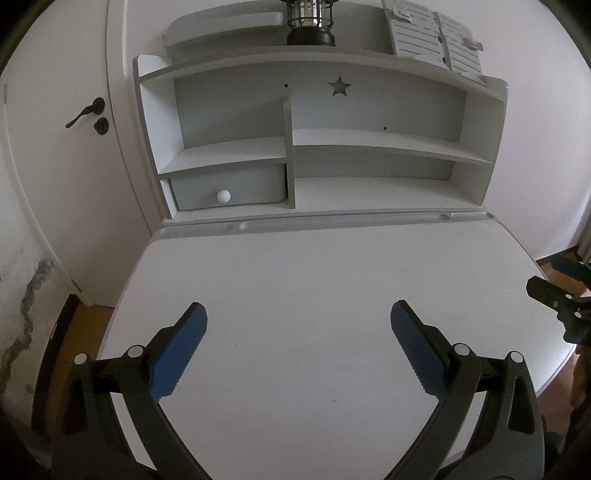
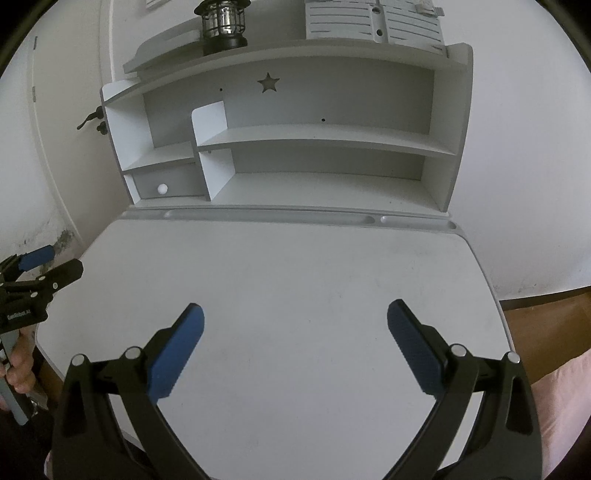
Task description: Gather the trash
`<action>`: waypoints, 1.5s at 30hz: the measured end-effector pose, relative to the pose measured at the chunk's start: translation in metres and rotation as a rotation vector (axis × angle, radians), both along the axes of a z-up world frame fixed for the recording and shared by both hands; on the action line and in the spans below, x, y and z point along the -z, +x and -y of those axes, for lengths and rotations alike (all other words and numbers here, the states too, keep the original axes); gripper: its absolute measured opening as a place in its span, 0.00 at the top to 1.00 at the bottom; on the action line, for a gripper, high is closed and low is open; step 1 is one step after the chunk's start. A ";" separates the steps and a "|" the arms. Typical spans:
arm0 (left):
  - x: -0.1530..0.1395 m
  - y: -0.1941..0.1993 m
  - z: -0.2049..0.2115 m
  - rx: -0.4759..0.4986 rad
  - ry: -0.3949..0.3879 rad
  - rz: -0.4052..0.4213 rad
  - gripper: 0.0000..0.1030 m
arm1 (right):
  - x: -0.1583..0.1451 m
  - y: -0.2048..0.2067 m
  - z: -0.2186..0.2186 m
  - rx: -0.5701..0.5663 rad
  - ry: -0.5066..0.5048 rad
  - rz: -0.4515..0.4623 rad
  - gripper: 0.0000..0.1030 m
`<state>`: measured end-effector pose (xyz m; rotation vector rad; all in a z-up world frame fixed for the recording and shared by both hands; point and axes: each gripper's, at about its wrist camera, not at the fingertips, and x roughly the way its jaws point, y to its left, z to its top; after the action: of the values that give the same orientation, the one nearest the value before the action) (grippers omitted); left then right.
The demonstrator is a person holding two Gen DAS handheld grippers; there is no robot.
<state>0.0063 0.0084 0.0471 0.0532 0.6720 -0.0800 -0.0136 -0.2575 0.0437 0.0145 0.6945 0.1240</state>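
No trash shows in either view. My left gripper (image 1: 298, 314) is open and empty, held above the near part of a white desk (image 1: 295, 273). My right gripper (image 2: 295, 314) is open and empty too, above the same desk (image 2: 295, 266). The right gripper also shows at the right edge of the left wrist view (image 1: 561, 295). The left gripper shows at the left edge of the right wrist view (image 2: 40, 273). Its jaws stand apart.
A white hutch with shelves (image 1: 369, 144) stands at the back of the desk, with a small drawer with a round knob (image 1: 224, 195). A black lantern (image 1: 310, 22) and slatted grey panels (image 1: 436, 33) sit on top. A door (image 1: 85, 114) is at left.
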 end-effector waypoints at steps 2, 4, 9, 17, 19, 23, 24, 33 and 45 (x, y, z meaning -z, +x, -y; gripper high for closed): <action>0.000 0.000 0.000 0.002 0.004 -0.001 0.06 | 0.001 0.001 0.000 -0.001 0.001 -0.003 0.07; 0.001 0.001 0.000 0.001 0.007 -0.003 0.06 | 0.001 0.000 0.001 0.001 0.003 -0.006 0.07; 0.004 0.002 0.000 -0.002 0.003 -0.014 0.06 | 0.003 0.002 0.003 0.000 0.000 -0.017 0.07; 0.007 0.003 0.001 0.000 0.005 -0.024 0.06 | 0.003 0.003 0.004 0.001 0.001 -0.019 0.07; 0.008 0.003 0.001 -0.001 0.008 -0.027 0.06 | 0.004 0.003 0.004 0.002 0.000 -0.021 0.07; 0.007 0.003 0.001 -0.001 0.006 -0.024 0.06 | 0.003 0.003 0.005 0.001 -0.001 -0.020 0.07; 0.007 0.003 0.001 0.000 0.007 -0.023 0.06 | 0.003 0.003 0.005 0.002 0.000 -0.020 0.07; 0.006 0.001 0.002 0.004 0.008 -0.020 0.06 | 0.003 0.004 0.005 0.001 -0.002 -0.020 0.07; 0.005 0.001 0.002 0.003 0.008 -0.021 0.06 | 0.003 0.004 0.004 0.002 -0.001 -0.019 0.07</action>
<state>0.0069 0.0060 0.0416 0.0609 0.6932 -0.0808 -0.0099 -0.2614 0.0406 0.0152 0.7133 0.1216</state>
